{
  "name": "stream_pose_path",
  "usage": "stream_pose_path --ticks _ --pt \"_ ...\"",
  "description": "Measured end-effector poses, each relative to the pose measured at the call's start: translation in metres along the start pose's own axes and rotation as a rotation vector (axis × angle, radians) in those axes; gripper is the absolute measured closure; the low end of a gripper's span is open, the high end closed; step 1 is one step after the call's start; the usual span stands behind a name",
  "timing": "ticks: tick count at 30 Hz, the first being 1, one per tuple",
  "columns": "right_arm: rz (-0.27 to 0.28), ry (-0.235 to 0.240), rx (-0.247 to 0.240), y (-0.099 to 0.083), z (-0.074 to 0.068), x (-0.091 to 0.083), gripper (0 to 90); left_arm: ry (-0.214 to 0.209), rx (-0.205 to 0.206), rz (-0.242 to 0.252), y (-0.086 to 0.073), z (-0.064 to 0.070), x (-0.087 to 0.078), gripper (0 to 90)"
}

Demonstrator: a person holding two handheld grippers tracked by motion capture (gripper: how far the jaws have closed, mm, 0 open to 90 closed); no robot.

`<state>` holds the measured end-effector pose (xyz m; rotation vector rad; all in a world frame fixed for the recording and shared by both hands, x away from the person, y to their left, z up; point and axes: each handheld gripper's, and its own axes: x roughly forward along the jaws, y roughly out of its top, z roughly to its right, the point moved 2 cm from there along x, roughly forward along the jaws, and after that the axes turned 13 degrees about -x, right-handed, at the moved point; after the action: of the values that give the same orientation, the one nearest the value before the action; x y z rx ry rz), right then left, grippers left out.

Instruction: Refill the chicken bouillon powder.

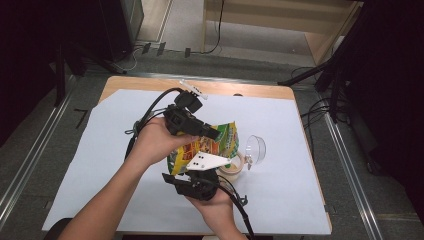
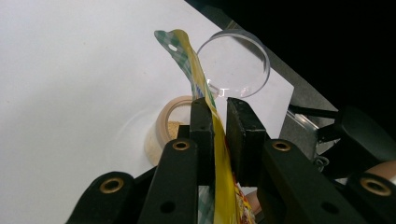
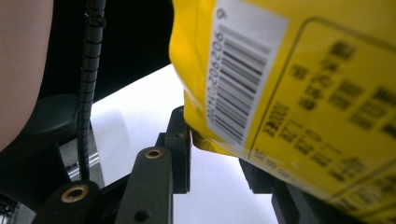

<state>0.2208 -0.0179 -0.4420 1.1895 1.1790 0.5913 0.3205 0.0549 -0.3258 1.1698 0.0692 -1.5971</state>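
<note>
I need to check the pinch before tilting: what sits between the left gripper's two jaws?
The left gripper view shows the left gripper with the yellow snack bag's thin edge running between the jaws, above the small bowl.

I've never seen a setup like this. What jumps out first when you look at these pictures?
The bright yellow snack bag catches the eye first, held up over the middle of the white-covered table between two black hand-held tools: the left gripper pinches its thin edge, and the right gripper holds it from below. Just beyond the bag, a clear plastic cup lies on its side next to a small tan bowl.
</note>
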Motion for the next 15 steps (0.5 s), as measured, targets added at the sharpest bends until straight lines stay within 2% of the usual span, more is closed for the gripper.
stream_pose_path --ticks 4,8,15 --pt "0.007 0.007 0.003 0.002 0.0 0.0 70.4 -0.019 -0.023 -0.029 0.006 -0.003 0.001 82.0" --pt "0.011 0.02 0.012 0.004 0.002 -0.002 70.5 0.002 -0.014 -0.043 0.009 0.0 0.003 81.9" --pt "0.02 0.018 0.029 0.004 0.003 -0.004 69.9 0.003 -0.013 -0.056 0.013 0.001 0.005 81.9"
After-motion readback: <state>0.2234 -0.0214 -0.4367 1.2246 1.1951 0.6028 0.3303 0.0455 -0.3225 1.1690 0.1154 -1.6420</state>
